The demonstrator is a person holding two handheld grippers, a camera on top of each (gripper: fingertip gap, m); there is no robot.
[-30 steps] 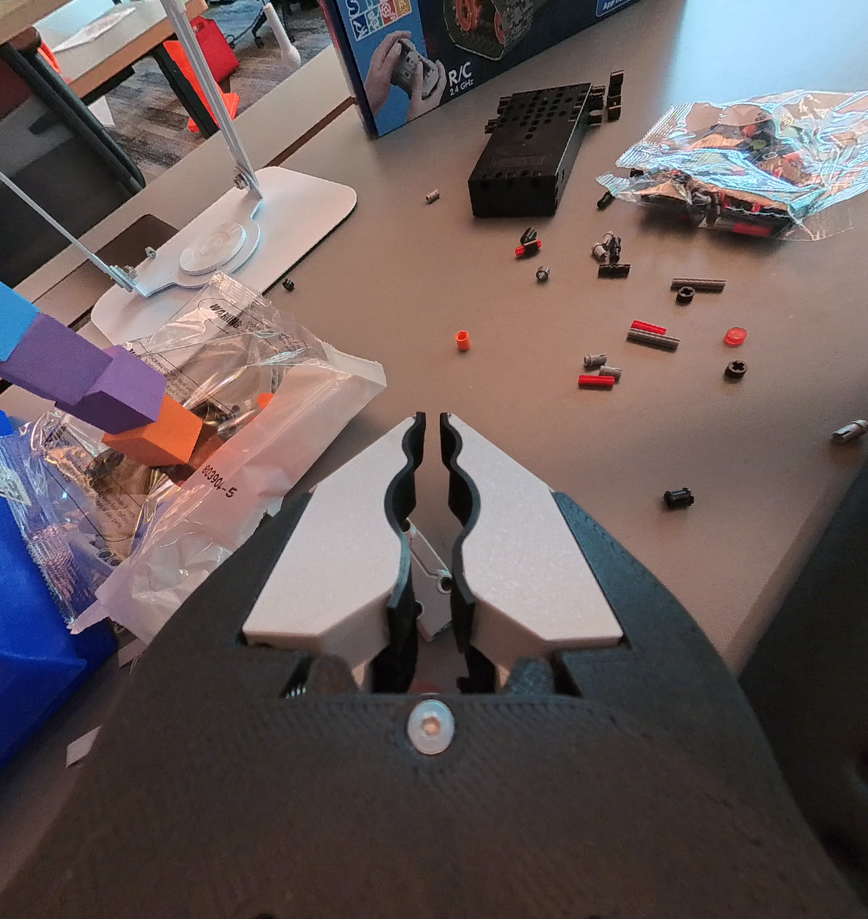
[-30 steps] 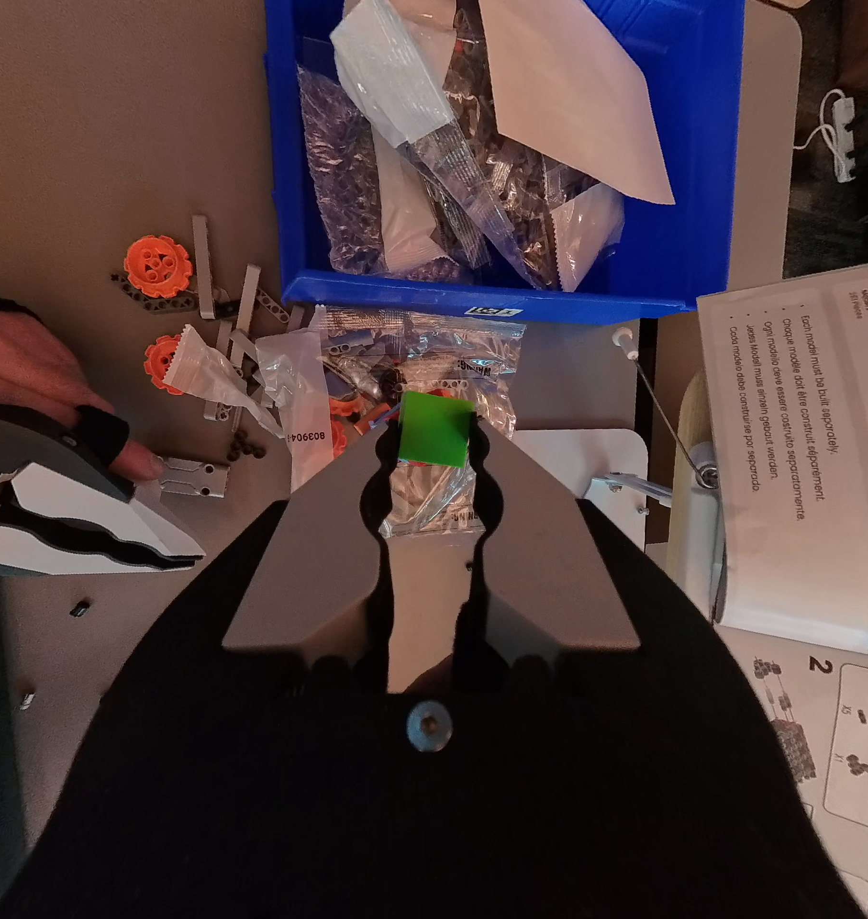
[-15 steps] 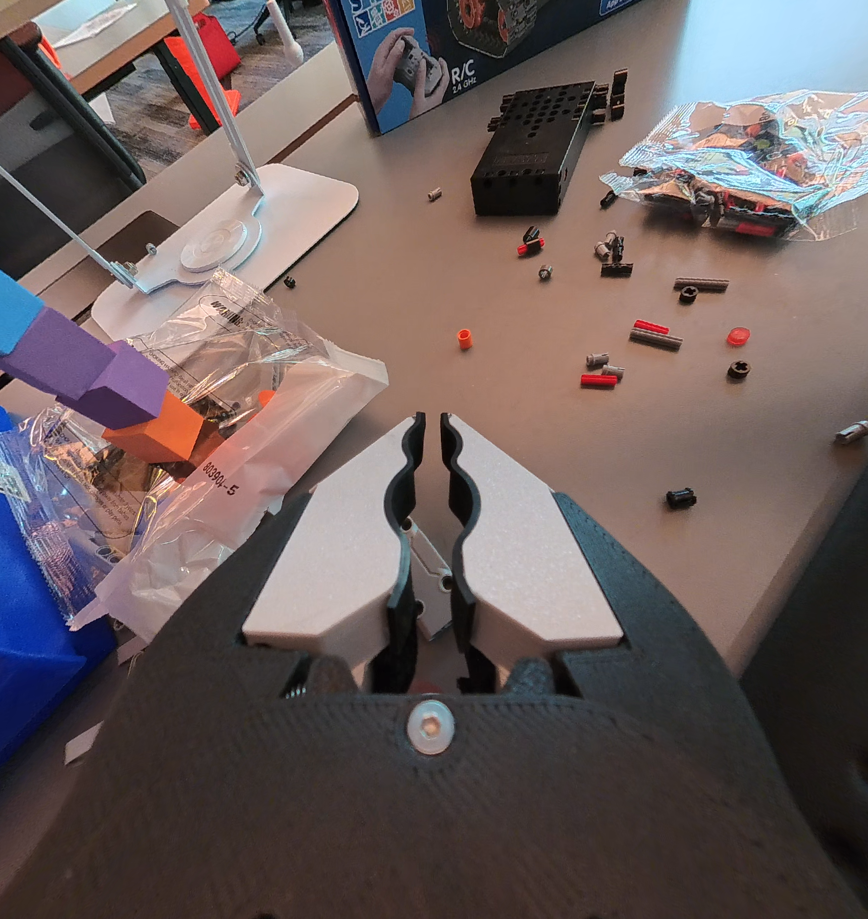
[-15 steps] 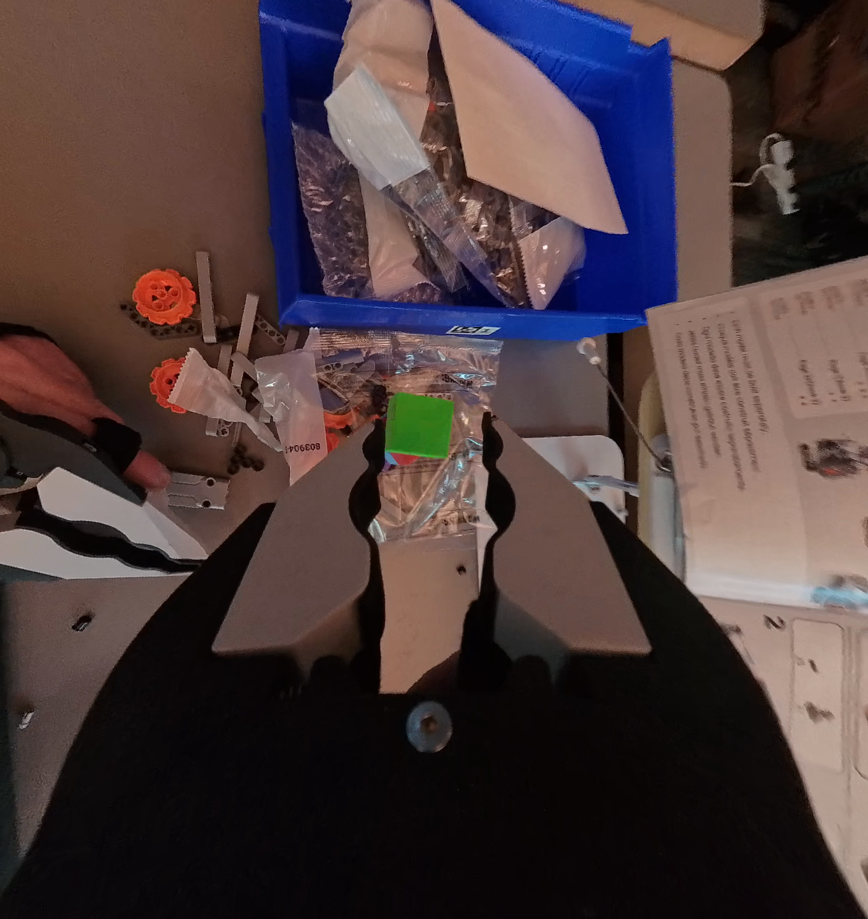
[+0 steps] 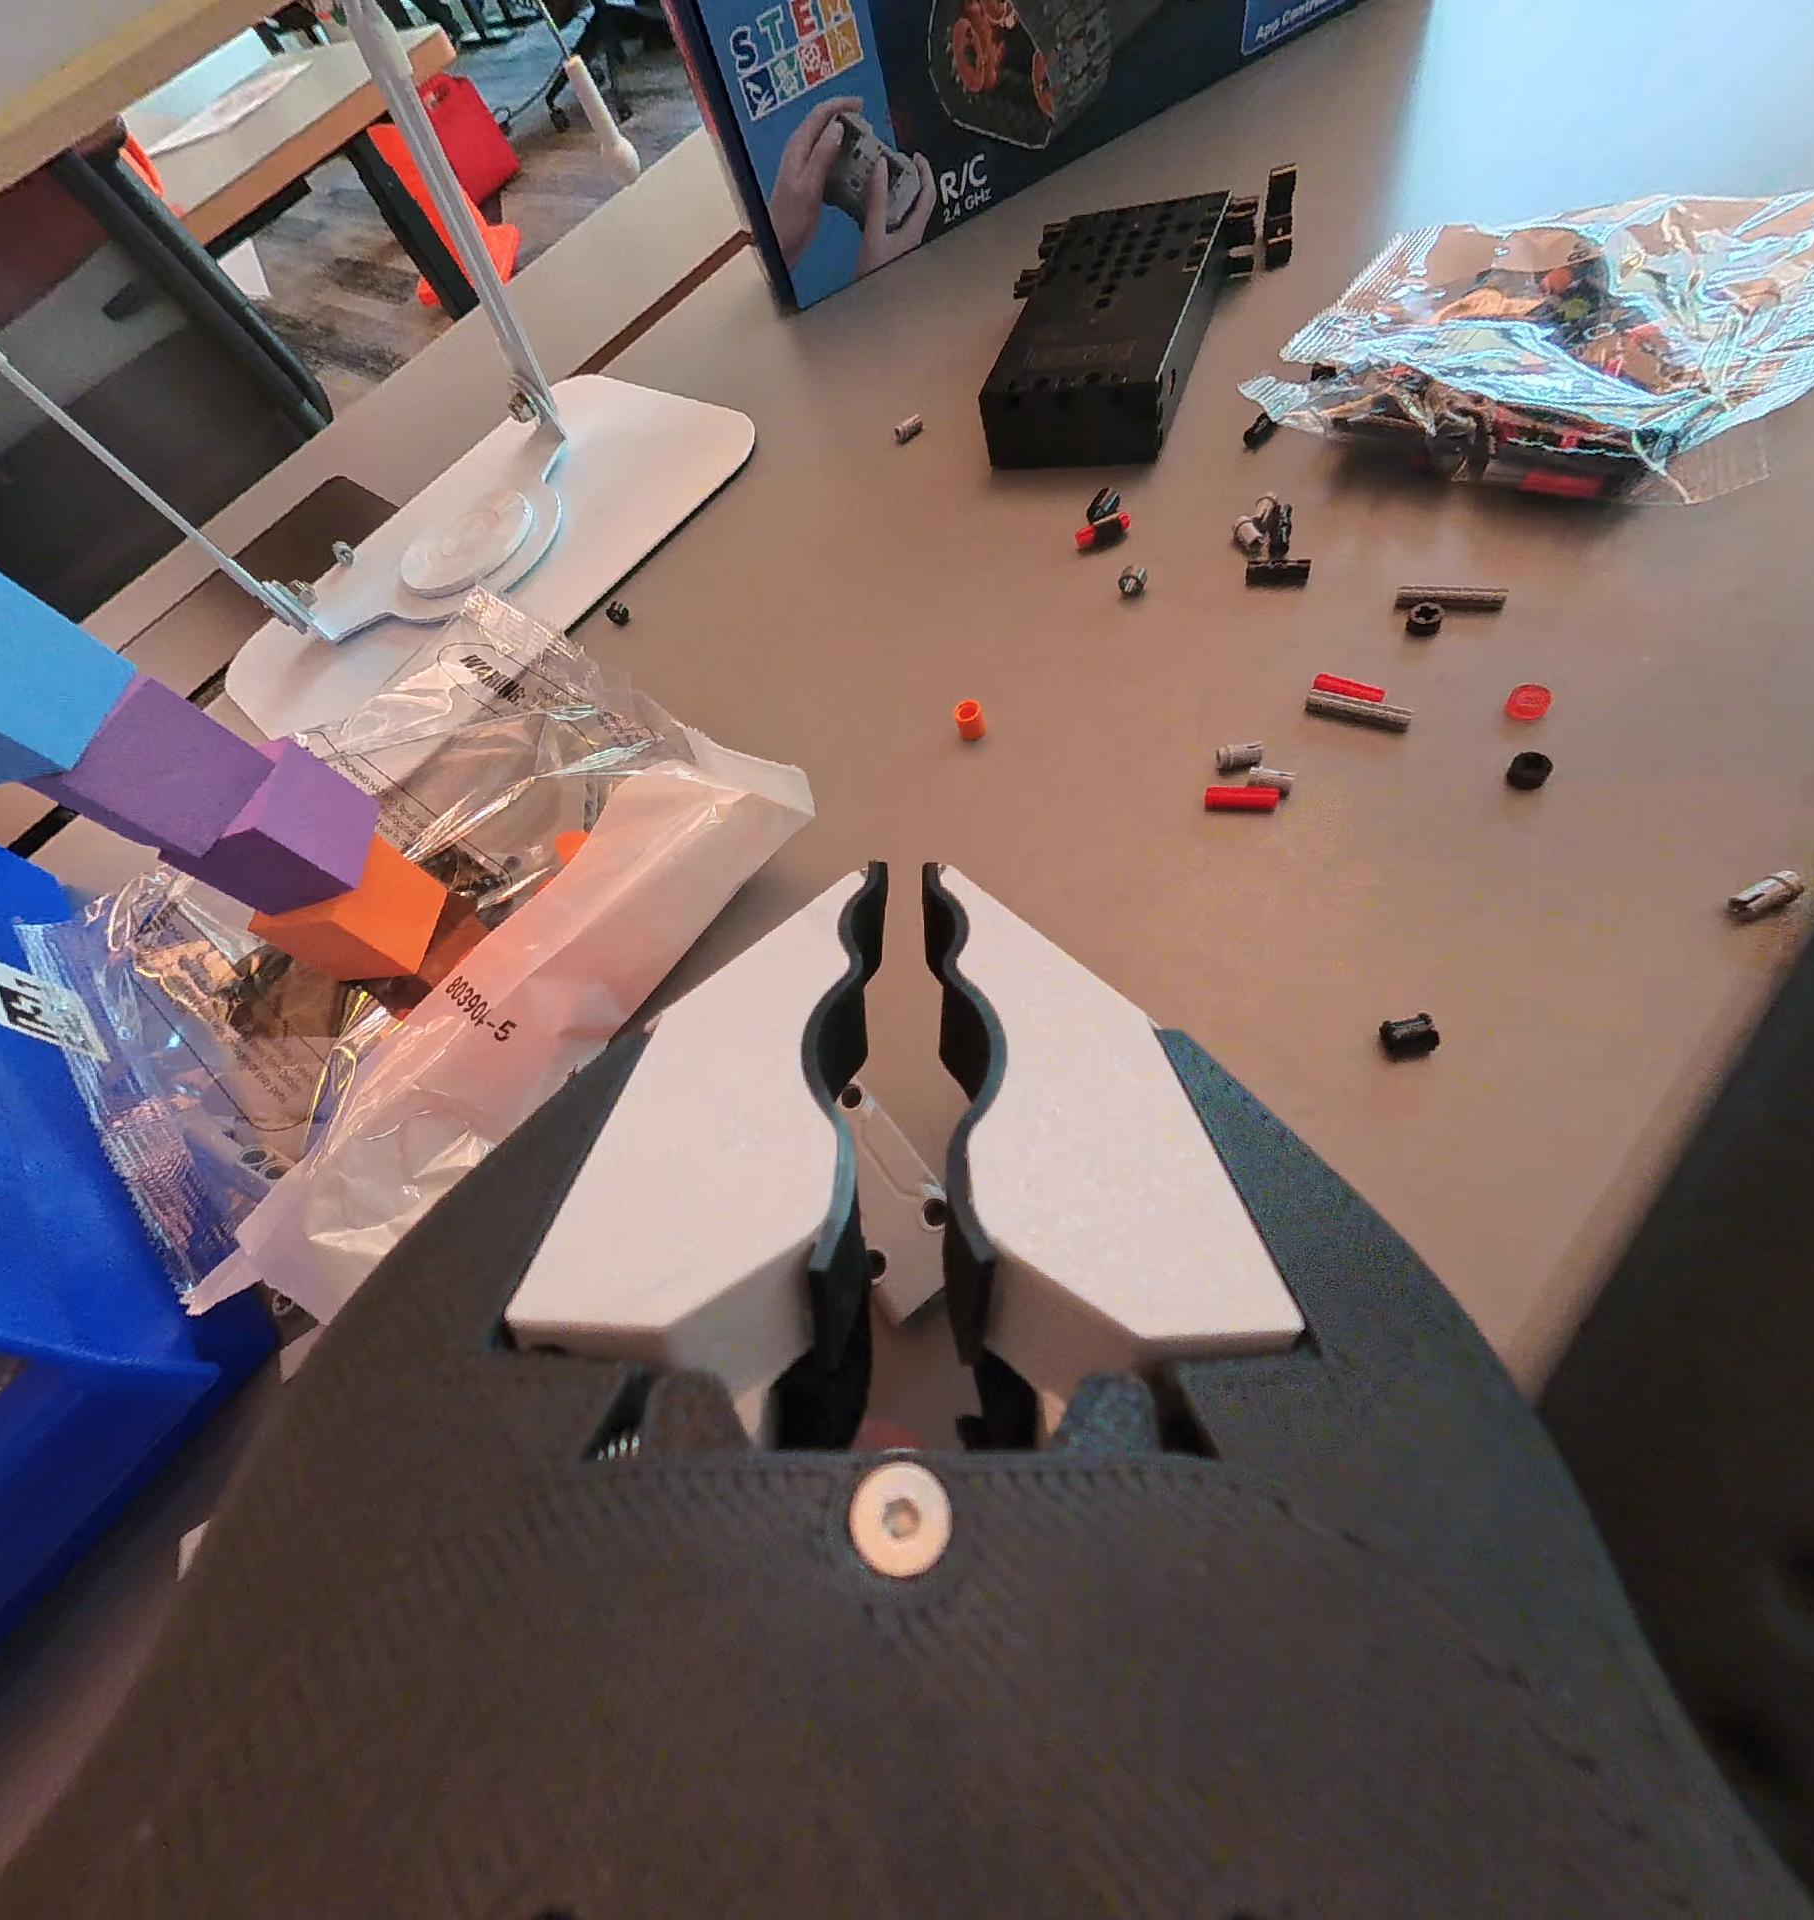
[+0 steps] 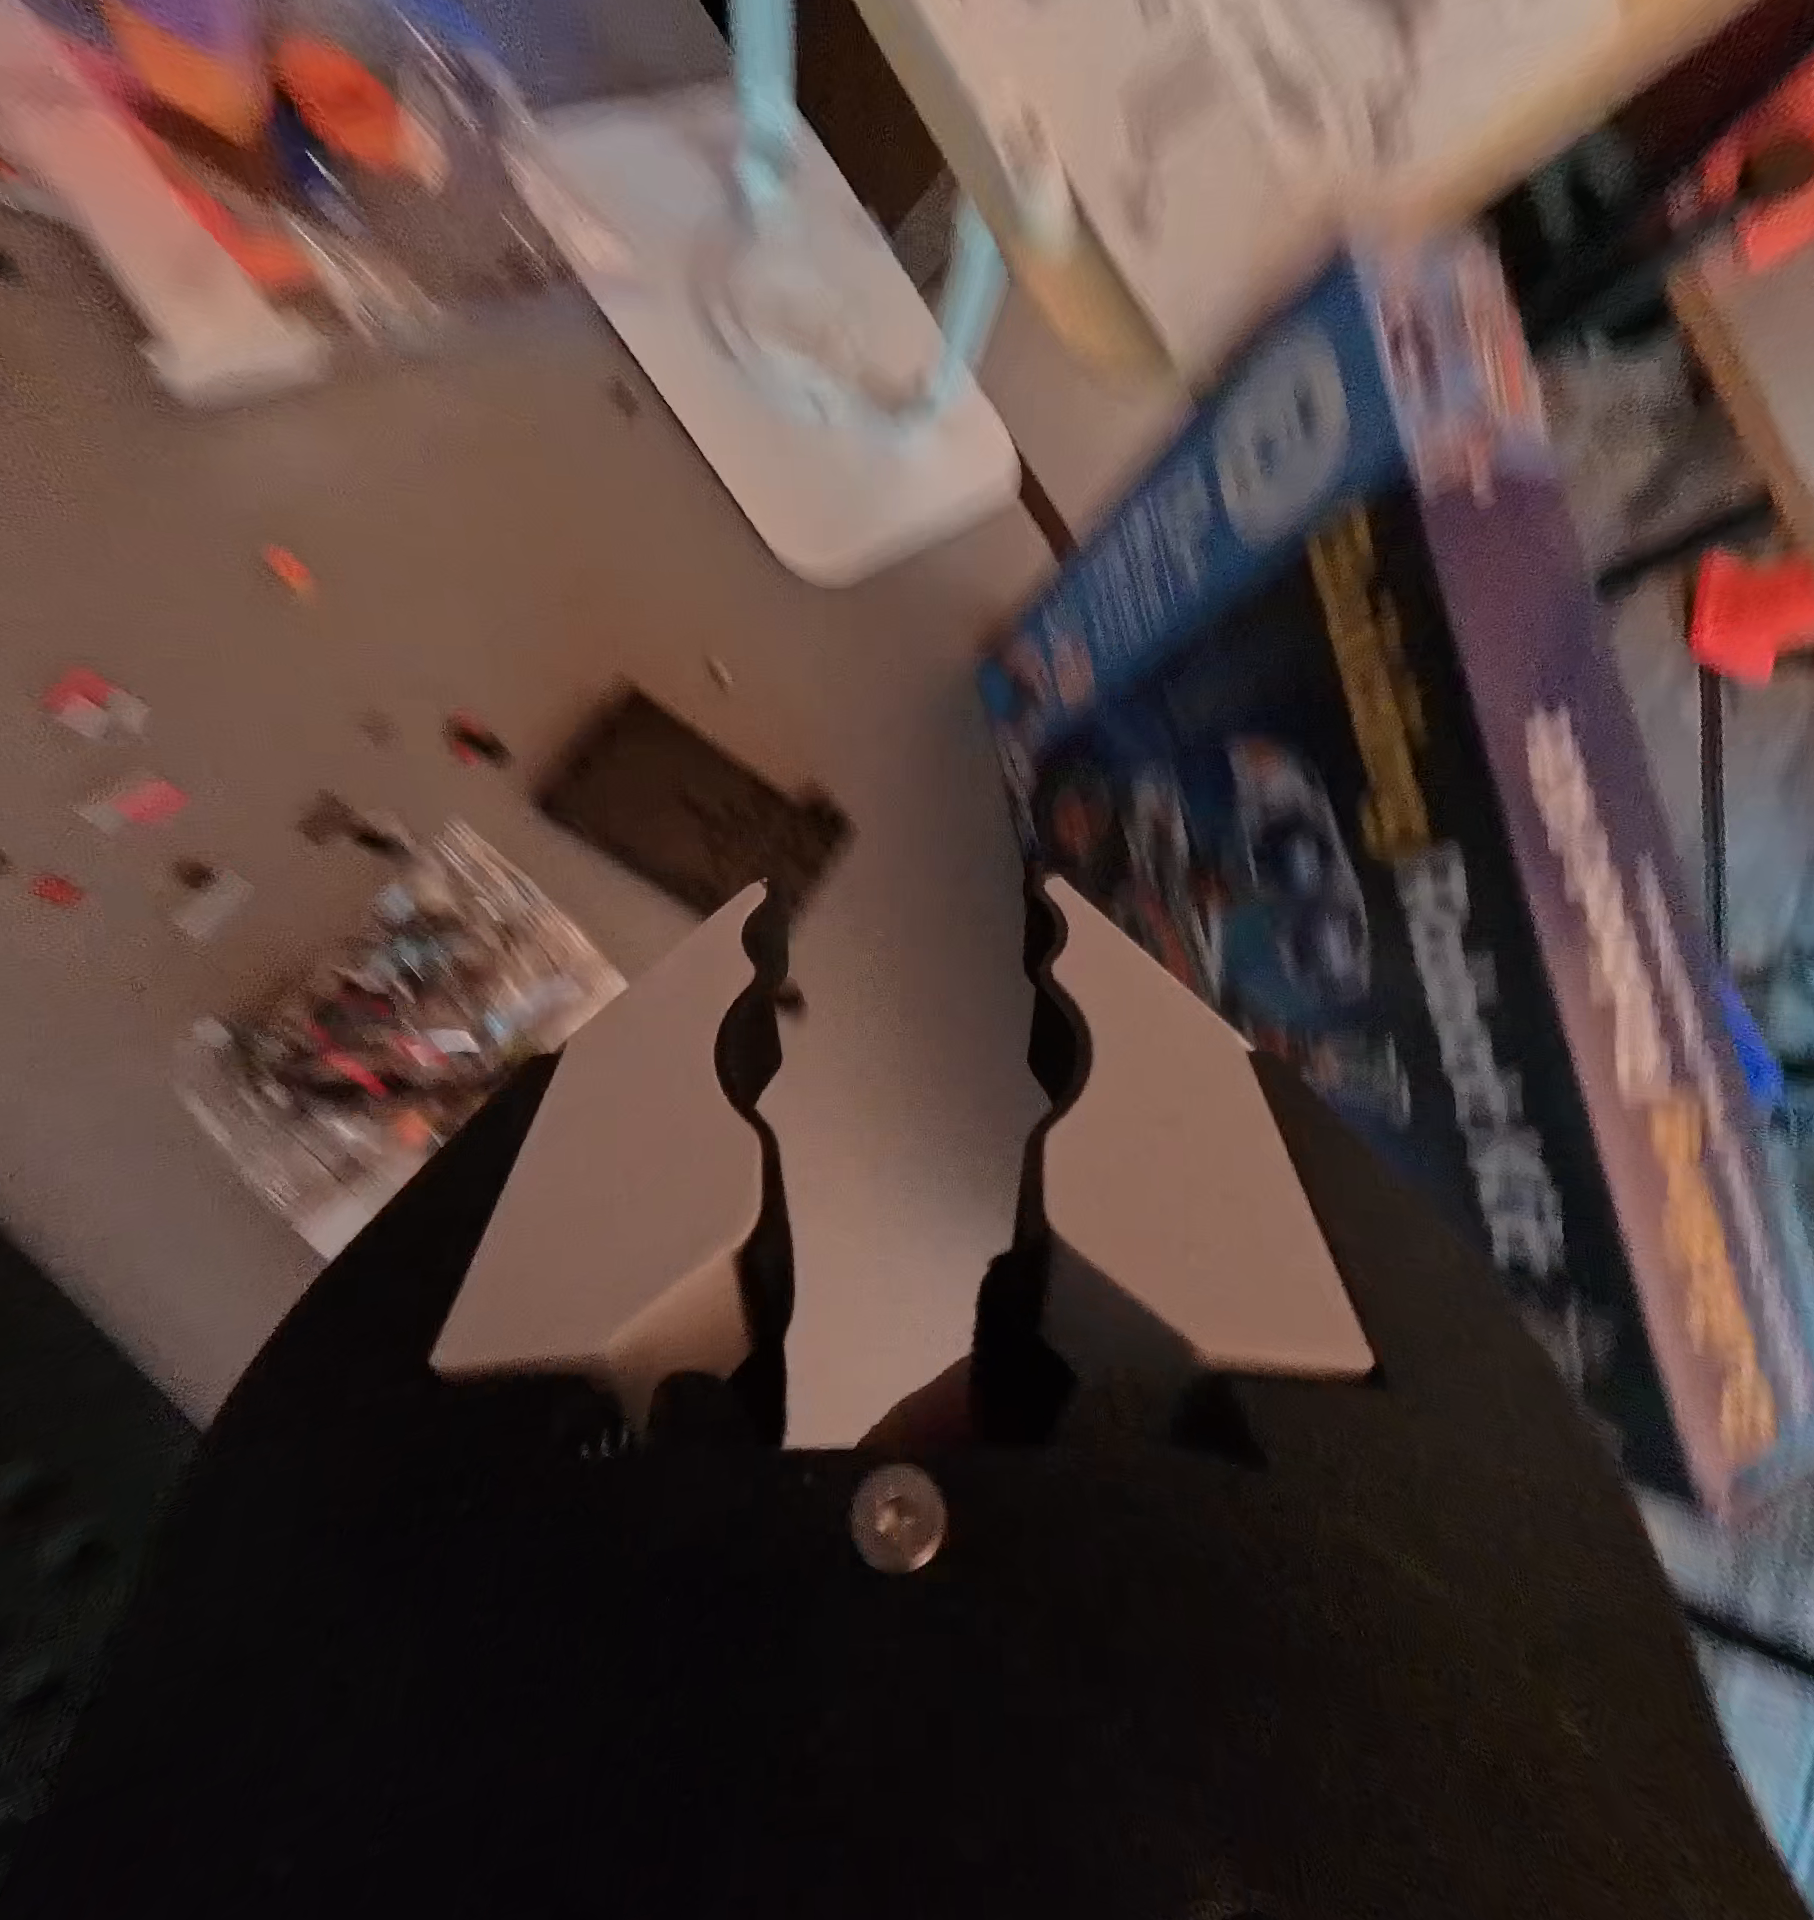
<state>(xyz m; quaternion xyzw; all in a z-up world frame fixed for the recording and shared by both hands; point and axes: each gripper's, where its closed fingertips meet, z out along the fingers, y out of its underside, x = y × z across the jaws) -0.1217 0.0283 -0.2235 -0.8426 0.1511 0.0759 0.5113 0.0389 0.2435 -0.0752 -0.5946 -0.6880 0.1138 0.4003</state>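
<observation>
My left gripper [image 5: 905, 868] hovers low over the brown table [image 5: 1142, 935]. Its fingers are nearly together and shut on a flat light grey piece with holes [image 5: 898, 1164], which sits deep between the pads. A clear bag of parts [image 5: 529, 831] lies just left of it. A stick of blue, purple and orange blocks [image 5: 228, 800] leans with its orange end on that bag. My right gripper [image 6: 903, 883] is open, with only table between its fingers. Its view is blurred. It is above the table between a black block [image 6: 695, 800] and a blue box [image 6: 1298, 831].
Small pins and studs, such as an orange stud [image 5: 970, 719], are scattered ahead of my left gripper. A crinkled clear bag [image 5: 1568, 343], the black block [image 5: 1100, 322] and the blue box [image 5: 882, 104] lie farther off. A white lamp base [image 5: 570, 488] and a blue bin [image 5: 41, 1247] stand to the left. My right fingertips sit around 30 centimetres from my left ones. About 15 centimetres separates my right fingertips from the black block [image 6: 695, 800]. The left camera catches it too, in the left wrist view [image 5: 1097, 294].
My right gripper opened wider, drew back from the green block end at the clear bag, and swung away towards the blue box. My left gripper has hardly moved and keeps the grey piece.
</observation>
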